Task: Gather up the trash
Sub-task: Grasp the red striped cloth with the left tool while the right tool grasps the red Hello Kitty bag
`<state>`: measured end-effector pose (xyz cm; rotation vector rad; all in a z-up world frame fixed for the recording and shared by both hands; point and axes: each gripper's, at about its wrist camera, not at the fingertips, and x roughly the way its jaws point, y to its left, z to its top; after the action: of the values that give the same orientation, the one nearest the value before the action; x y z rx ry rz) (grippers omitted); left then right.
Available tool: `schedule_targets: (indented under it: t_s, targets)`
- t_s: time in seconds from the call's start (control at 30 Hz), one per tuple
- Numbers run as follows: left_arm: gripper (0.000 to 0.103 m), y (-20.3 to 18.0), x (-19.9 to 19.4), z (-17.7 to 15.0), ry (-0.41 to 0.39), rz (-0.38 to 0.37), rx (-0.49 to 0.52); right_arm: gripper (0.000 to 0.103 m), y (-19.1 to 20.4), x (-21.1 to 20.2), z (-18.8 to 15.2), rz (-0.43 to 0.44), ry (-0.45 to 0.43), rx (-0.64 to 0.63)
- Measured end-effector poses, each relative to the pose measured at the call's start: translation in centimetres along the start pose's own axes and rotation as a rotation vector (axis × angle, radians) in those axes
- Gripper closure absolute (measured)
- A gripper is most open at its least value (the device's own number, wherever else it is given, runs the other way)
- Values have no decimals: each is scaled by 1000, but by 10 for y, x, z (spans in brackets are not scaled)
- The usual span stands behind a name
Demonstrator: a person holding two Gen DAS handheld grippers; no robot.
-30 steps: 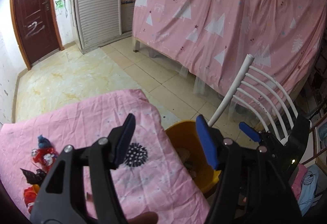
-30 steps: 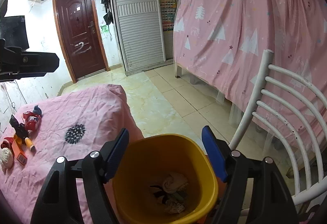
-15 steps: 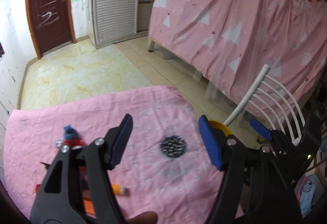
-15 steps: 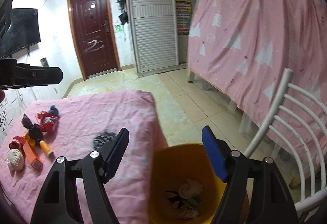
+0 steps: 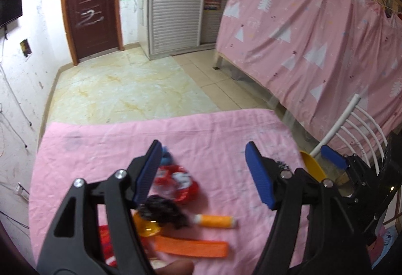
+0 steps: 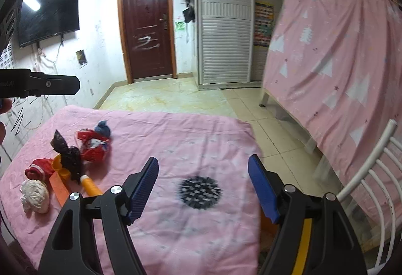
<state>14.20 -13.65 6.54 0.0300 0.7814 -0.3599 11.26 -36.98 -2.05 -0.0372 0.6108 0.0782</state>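
Near the desk's (image 5: 226,129) left edge lies the trash (image 5: 176,182), light crinkly wrappers to pinch by a bunched fold, with my left hand-held gripper (image 5: 203,174) and right hand-held gripper (image 6: 203,189) both spread and empty.

A dark red door (image 6: 147,26) with white scribbles stands at the upper centre of the right wrist view. To its left a black television (image 6: 49,14) hangs on the marked white wall; to its right is a white louvred cabinet (image 6: 223,31). A pink curtain (image 6: 336,49) printed with white trees fills the right side. At lower right — a white slatted chair back (image 6: 371,179). The floor (image 5: 125,91) is pale marbled tile.
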Motion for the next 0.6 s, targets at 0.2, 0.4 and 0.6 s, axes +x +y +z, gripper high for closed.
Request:
schedule_targets:
  t_s: [0.2, 0.4, 0.6]
  targets:
    - [34, 32, -6, -8, 5, 35, -19, 36, 25, 11, 7, 40, 13, -35]
    - [34, 65, -14, -24, 24, 56, -40, 36, 48, 21, 13, 70, 29, -66]
    - [34, 93, -20, -45, 53, 66, -59, 36, 69, 32, 18, 96, 50, -97]
